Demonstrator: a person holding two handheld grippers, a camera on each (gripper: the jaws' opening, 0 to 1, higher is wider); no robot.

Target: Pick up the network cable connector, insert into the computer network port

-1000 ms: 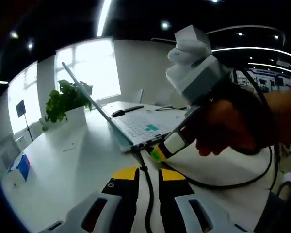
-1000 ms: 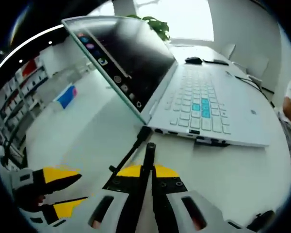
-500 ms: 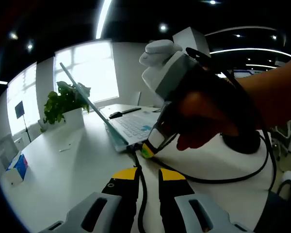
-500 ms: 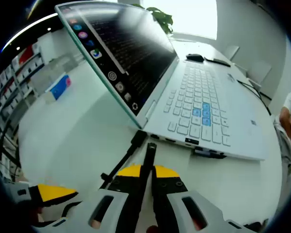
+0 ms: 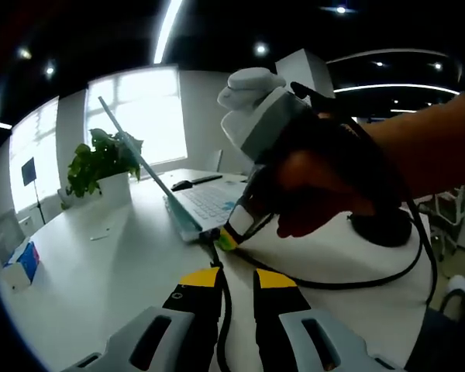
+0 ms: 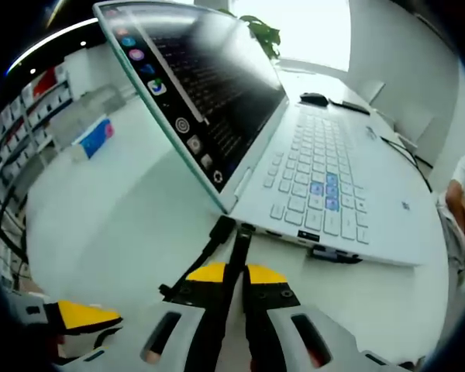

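Both tools pinch the cable [image 6: 234, 256], its connector [image 6: 245, 229] touching the laptop [image 6: 333, 194]

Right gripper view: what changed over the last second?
The right tool, shut on the network cable connector, has carried it forward: the connector tip now sits right at the laptop's side edge, by the cable already plugged in there. Full seating can't be told. The left tool stays shut on the black cable; laptop unmoved.

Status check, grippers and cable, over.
Right gripper shut on cable connector, tip at laptop side edge. Left gripper shut on cable. Second plug sits alongside.
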